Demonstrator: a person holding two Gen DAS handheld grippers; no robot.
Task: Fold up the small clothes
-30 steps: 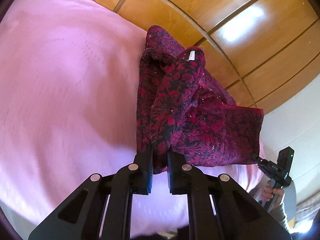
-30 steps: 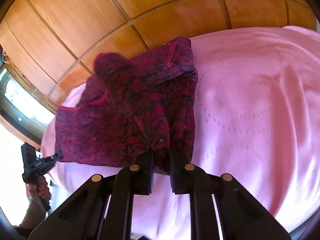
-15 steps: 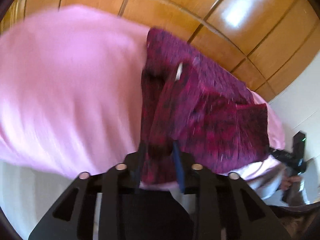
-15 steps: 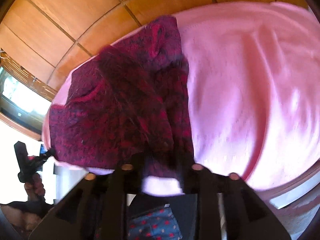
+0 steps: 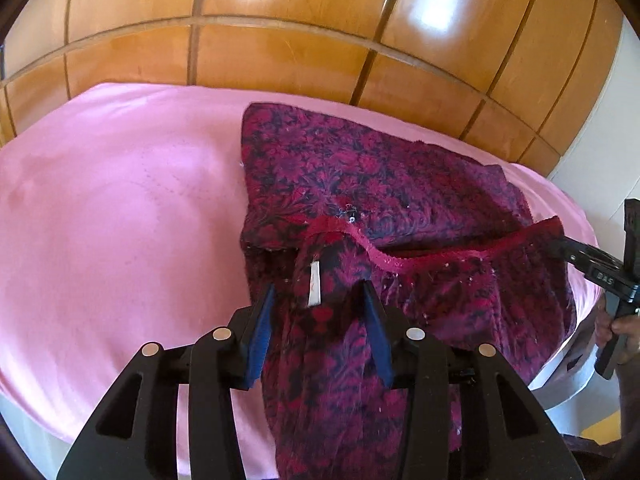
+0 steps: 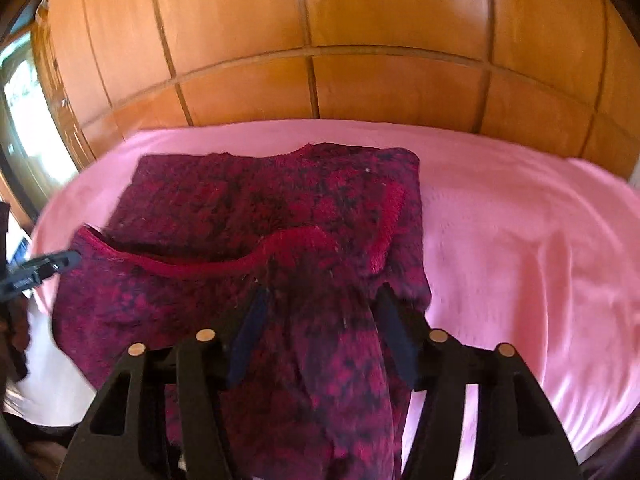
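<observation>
Patterned garment (image 5: 400, 200) on pink bedspread (image 5: 120, 220), fold between both parted jaws

**Crimson florals on pink**

A garment (image 5: 400, 184) patterned in crimson and dark navy florals, edged with a plain red trim (image 5: 420, 258), lies on a pale pink sheet (image 5: 120, 208) before glossy orange-brown wood panelling (image 5: 280, 56).

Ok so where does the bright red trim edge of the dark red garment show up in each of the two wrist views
Left wrist view: the red trim runs across centre and right, from above the left hand-held gripper toward the right hand-held gripper.
Right wrist view: the trim runs left of centre, from the left hand-held gripper's tip toward the middle.
Shared landmark: the pink bed cover under the garment.
</observation>
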